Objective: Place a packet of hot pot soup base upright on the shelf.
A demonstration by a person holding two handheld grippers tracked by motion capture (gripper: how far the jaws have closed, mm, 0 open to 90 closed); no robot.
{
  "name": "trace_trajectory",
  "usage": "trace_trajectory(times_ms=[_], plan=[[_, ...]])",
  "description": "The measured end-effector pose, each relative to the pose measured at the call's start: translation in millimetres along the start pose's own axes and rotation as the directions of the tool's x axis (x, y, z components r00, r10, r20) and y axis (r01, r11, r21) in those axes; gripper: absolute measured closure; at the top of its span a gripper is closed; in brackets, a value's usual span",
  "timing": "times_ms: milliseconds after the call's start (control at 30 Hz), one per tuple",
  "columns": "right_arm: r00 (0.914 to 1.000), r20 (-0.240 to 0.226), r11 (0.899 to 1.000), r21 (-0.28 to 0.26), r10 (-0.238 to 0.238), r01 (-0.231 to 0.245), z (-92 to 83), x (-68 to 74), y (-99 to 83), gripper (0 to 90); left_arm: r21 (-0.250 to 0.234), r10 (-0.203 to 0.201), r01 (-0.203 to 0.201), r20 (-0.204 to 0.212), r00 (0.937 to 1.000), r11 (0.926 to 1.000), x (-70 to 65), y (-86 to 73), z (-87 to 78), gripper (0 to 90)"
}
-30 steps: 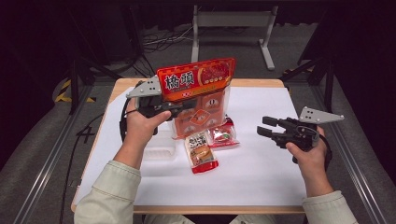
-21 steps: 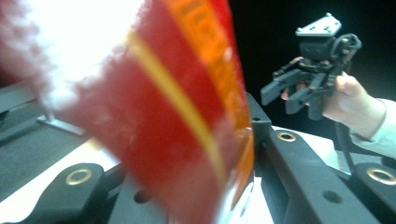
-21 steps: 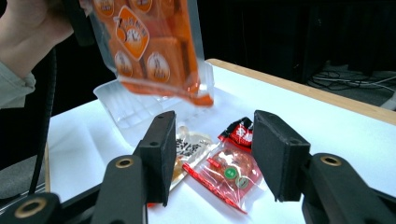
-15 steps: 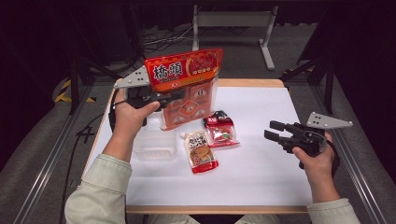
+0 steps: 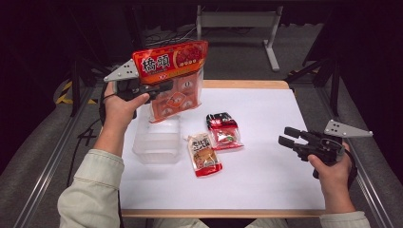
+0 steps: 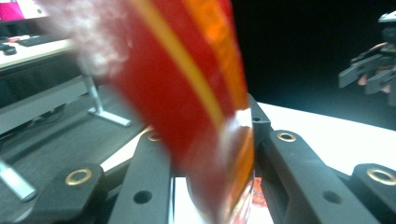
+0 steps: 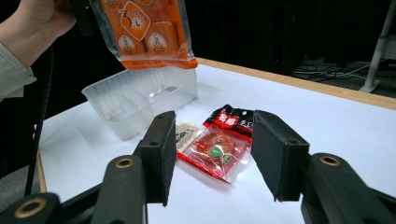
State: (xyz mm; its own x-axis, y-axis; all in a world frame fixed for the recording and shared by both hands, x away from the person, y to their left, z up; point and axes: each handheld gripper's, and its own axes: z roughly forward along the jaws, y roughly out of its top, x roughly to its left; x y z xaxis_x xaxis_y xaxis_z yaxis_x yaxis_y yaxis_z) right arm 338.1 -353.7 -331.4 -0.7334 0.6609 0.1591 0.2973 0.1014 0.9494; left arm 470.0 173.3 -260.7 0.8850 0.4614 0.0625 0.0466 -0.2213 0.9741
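Nearest the person, the right hand-held gripper (image 5: 291, 137) hovers over the white counter (image 5: 266, 180), jaws apart and empty. Mid-counter lie two small sauce packets (image 5: 204, 154) (image 5: 224, 132) beside a clear plastic tray (image 5: 157, 140). Farther back, the left hand-held gripper (image 5: 164, 86) clamps a large red food bag (image 5: 173, 76), held aloft above the tray.

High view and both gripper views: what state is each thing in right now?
Large red bag: lifted off the table, clamped by the left gripper, hanging above the tray.
Clear plastic tray: upright on the table, empty.
Red and black packet: flat on the table, untouched.
Beige and red packet: flat on the table, untouched.
Right gripper: open, holding nothing, above the table.
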Motion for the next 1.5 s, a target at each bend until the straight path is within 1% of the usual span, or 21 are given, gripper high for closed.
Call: trace_trajectory(times_ms=[33,100,133,200,300,333,367,400,500,567,667,700,800,967,1133,1233,1367,1433,1467,1500], plan=[[1.0000,-0.008,1.000,-0.005,0.005,-0.005,-0.3,-0.6,-0.3,51.0,0.016,0.010,-0.010,-0.020,0.9997,0.9998,3.6,0.5,-1.3,72.0],[0.9999,-0.012,1.000,-0.008,0.011,-0.011,-0.9,-1.4,-0.7,51.1,0.025,0.008,-0.007,-0.034,0.9994,0.9997,7.7,-0.8,-3.0,72.0],[0.9999,-0.011,1.000,-0.007,0.010,-0.010,-1.1,-1.5,-0.8,51.0,0.025,0.008,-0.007,-0.034,0.9994,0.9997,7.7,-0.8,-3.0,72.0],[0.9999,-0.012,1.000,-0.008,0.011,-0.011,-1.4,-1.8,-0.8,51.0,0.024,-0.008,0.009,-0.045,0.9990,0.9997,12.5,-4.1,-6.3,72.0],[0.9997,-0.020,1.000,-0.014,0.015,-0.016,-1.6,-2.9,-0.8,51.0,0.014,-0.011,0.012,-0.091,0.9958,0.9998,16.9,-6.8,-13.7,72.0],[0.9995,-0.026,1.000,-0.017,0.021,-0.021,-1.6,-3.4,-1.1,51.0,0.014,-0.011,0.012,-0.091,0.9958,0.9998,16.9,-6.8,-13.7,72.0],[0.9991,-0.032,0.999,-0.020,0.027,-0.028,-1.5,-4.0,-1.6,50.9,-0.009,-0.026,0.025,-0.107,0.9939,0.9996,20.1,-7.9,-18.0,72.0],[0.9990,-0.033,0.999,-0.021,0.031,-0.032,-1.3,-4.4,-2.0,51.0,-0.016,-0.038,0.036,-0.109,0.9933,0.9992,21.4,-8.4,-19.5,72.0],[0.9988,-0.034,0.999,-0.017,0.034,-0.035,0.0,-5.3,-2.9,51.1,-0.022,-0.046,0.044,-0.117,0.9920,0.9988,22.5,-9.9,-20.2,72.0],[0.9988,-0.034,0.999,-0.017,0.035,-0.035,0.4,-5.2,-2.9,51.1,-0.020,-0.045,0.043,-0.117,0.9921,0.9989,23.0,-10.7,-19.7,72.0],[0.9986,-0.043,0.999,-0.021,0.031,-0.032,0.9,-4.4,-2.3,50.5,-0.027,-0.061,0.058,-0.112,0.9919,0.9979,23.8,-16.9,-17.4,72.0],[0.9982,-0.052,0.999,-0.026,0.031,-0.032,0.6,-4.2,-2.3,50.4,-0.035,-0.072,0.068,-0.110,0.9913,0.9970,23.8,-19.4,-17.3,72.0],[0.9977,-0.057,0.999,-0.031,0.036,-0.038,0.0,-4.7,-2.5,50.4,-0.054,-0.093,0.088,-0.106,0.9900,0.9947,25.9,-27.6,-16.4,72.0],[0.9978,-0.061,0.999,-0.020,0.026,-0.027,1.8,-4.1,-2.7,50.1,-0.036,-0.095,0.091,-0.108,0.9896,0.9952,27.1,-37.6,-12.6,72.0],[0.9974,-0.070,1.000,-0.012,0.017,-0.018,4.3,-2.5,-2.7,50.1,-0.043,-0.116,0.112,-0.118,0.9862,0.9928,27.6,-46.7,-15.2,72.0],[0.9971,-0.074,1.000,-0.008,0.018,-0.018,5.4,-2.0,-3.1,50.0,-0.057,-0.139,0.132,-0.124,0.9825,0.9896,29.4,-54.5,-17.6,72.0],[0.9969,-0.078,1.000,-0.006,0.014,-0.015,6.5,-1.1,-2.9,49.7,-0.061,-0.148,0.141,-0.127,0.9809,0.9882,29.6,-58.7,-17.7,72.0],[0.9966,-0.082,1.000,-0.004,0.010,-0.010,7.2,-0.6,-2.7,49.6,-0.049,-0.149,0.144,-0.124,0.9809,0.9883,29.5,-61.4,-16.3,72.0],[0.9964,-0.084,1.000,-0.003,0.010,-0.010,7.7,-0.2,-2.6,49.5,-0.042,-0.142,0.138,-0.133,0.9809,0.9895,29.8,-62.2,-15.7,71.9],[0.9961,-0.087,1.000,-0.003,0.008,-0.009,8.0,-0.2,-2.5,49.4,-0.040,-0.147,0.143,-0.135,0.9799,0.9890,29.3,-62.9,-15.6,72.0]])
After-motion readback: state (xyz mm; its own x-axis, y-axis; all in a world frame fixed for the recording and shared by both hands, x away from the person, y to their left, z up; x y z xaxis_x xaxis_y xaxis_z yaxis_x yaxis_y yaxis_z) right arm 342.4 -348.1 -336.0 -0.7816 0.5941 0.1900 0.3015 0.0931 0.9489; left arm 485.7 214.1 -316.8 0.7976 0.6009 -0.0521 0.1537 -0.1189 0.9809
